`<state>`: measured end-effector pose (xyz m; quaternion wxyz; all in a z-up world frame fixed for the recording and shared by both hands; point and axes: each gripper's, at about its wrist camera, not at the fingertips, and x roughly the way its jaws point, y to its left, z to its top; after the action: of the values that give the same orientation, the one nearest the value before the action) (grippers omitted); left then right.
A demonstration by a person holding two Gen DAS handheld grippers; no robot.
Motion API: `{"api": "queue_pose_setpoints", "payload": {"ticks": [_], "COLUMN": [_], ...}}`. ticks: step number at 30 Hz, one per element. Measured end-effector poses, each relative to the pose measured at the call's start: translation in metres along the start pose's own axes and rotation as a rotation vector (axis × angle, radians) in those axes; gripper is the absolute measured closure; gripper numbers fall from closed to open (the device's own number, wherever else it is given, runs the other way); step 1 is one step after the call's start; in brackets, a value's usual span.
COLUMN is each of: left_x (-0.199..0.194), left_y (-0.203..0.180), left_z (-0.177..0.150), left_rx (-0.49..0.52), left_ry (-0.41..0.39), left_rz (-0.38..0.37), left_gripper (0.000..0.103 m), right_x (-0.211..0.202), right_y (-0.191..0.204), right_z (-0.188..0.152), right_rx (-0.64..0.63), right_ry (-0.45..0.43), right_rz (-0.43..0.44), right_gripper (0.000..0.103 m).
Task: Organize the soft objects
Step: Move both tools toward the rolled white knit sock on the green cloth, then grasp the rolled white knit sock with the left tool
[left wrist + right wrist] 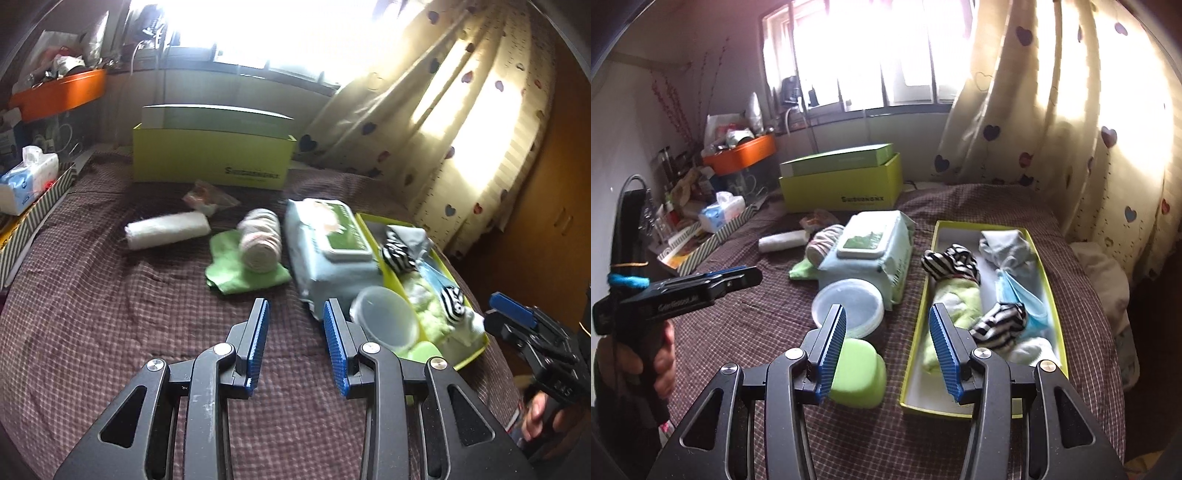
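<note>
My left tongs (295,317) and right tongs (888,325) both gape, holding nothing. The tray (1057,295) along the bed's right edge already holds socks. The pink roll (260,240) on the green cloth (225,266) lies ahead of my left tongs, its long axis running away from me; the left hand is nearer.

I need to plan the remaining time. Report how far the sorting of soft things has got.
Done: striped socks, a green cloth and a blue mask lie in the shallow tray. In hand: nothing; the left tool and right tool are both open. Left: white roll, pink roll on its green cloth.
</note>
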<state>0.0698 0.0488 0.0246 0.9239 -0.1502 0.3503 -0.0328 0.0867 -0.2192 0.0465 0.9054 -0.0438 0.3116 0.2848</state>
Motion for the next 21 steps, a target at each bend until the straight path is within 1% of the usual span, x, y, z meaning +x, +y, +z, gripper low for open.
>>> {"api": "queue_pose_setpoints", "payload": {"ticks": [2, 7, 9, 11, 14, 21], "left_x": [0.005, 0.019, 0.025, 0.032, 0.047, 0.096], "left_y": [0.006, 0.012, 0.015, 0.016, 0.019, 0.026], "left_z": [0.009, 0.026, 0.034, 0.041, 0.051, 0.066], "left_rx": [0.001, 0.014, 0.022, 0.028, 0.035, 0.038], "left_ry": [0.006, 0.023, 0.020, 0.020, 0.032, 0.100], "left_rz": [-0.007, 0.007, -0.003, 0.007, 0.005, 0.007], "left_gripper": [0.071, 0.071, 0.071, 0.071, 0.071, 0.071], "right_x": [0.004, 0.017, 0.023, 0.027, 0.034, 0.044], "right_y": [0.005, 0.014, 0.016, 0.018, 0.022, 0.025], "right_z": [0.005, 0.019, 0.024, 0.028, 0.034, 0.040], "right_rx": [-0.010, -0.024, -0.024, -0.027, -0.035, -0.045], "right_ry": [-0.004, 0.001, 0.003, 0.003, 0.002, 0.004], "right_rz": [0.011, 0.034, 0.041, 0.046, 0.055, 0.069], "right_gripper": [0.057, 0.057, 0.057, 0.057, 0.057, 0.057]}}
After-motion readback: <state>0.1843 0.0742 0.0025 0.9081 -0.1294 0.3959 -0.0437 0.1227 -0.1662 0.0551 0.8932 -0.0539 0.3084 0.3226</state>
